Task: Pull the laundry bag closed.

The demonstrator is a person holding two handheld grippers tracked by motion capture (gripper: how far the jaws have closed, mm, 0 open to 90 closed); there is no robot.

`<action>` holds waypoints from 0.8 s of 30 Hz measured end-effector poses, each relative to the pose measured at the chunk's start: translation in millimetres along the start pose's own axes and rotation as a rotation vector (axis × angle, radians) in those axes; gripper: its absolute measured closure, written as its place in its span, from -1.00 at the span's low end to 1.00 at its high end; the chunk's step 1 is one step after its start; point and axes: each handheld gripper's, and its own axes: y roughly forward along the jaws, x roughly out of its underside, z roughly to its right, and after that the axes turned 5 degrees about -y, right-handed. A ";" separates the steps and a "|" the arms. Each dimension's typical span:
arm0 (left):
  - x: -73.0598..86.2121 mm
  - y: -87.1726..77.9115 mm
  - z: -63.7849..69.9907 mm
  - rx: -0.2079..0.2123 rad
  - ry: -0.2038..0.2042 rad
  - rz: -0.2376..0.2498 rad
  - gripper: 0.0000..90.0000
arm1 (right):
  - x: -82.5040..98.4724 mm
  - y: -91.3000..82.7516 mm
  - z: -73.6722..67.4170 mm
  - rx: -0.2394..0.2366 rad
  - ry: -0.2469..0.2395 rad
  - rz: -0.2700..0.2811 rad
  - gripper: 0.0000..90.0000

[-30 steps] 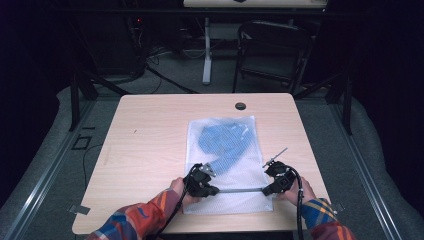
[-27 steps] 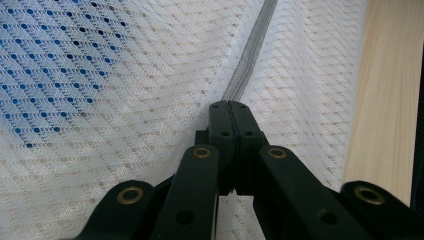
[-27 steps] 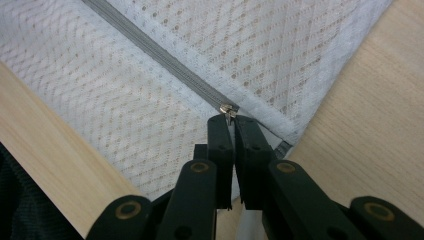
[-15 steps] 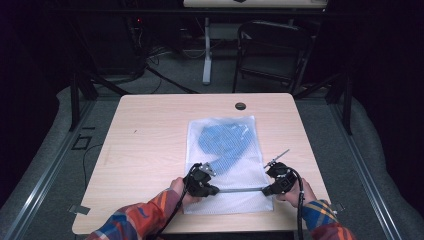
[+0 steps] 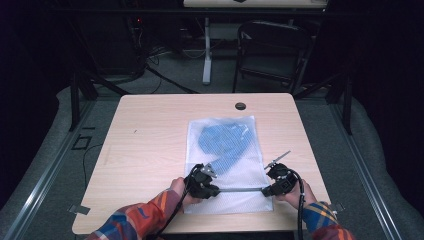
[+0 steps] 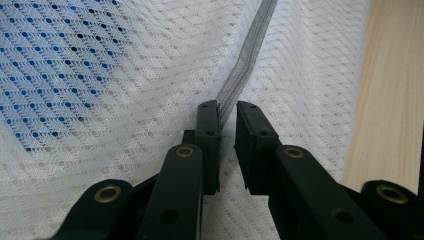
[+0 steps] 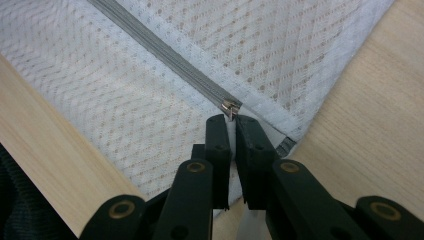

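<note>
Left tool (image 6: 227,112) just eased off the zipper (image 6: 250,55); mesh bag (image 5: 227,165) holds blue cloth (image 5: 222,142).

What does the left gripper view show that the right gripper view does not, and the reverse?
Left gripper view: a blue item inside the white mesh bag, and the left tongs, jaws just opening, astride the grey zipper. Right gripper view: the right tongs shut on the zipper pull near the bag's corner. Both share the bag, the zipper and the wooden table.
</note>
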 end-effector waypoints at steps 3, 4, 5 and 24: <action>-0.7 -0.4 0.9 0.000 0.013 -0.008 0.72 | -0.6 -0.5 -0.8 0.017 -0.014 -0.014 0.84; -1.2 -0.2 1.2 -0.004 0.017 -0.007 0.66 | -0.5 -0.5 -1.4 0.005 -0.012 -0.007 0.76; -1.7 -0.2 0.9 -0.002 0.020 -0.010 0.65 | -0.6 -0.5 -2.1 0.015 -0.021 -0.008 0.76; -6.8 -22.3 -14.9 0.015 -0.100 0.039 -0.73 | 3.2 -25.4 -11.6 0.085 -0.015 0.143 -0.67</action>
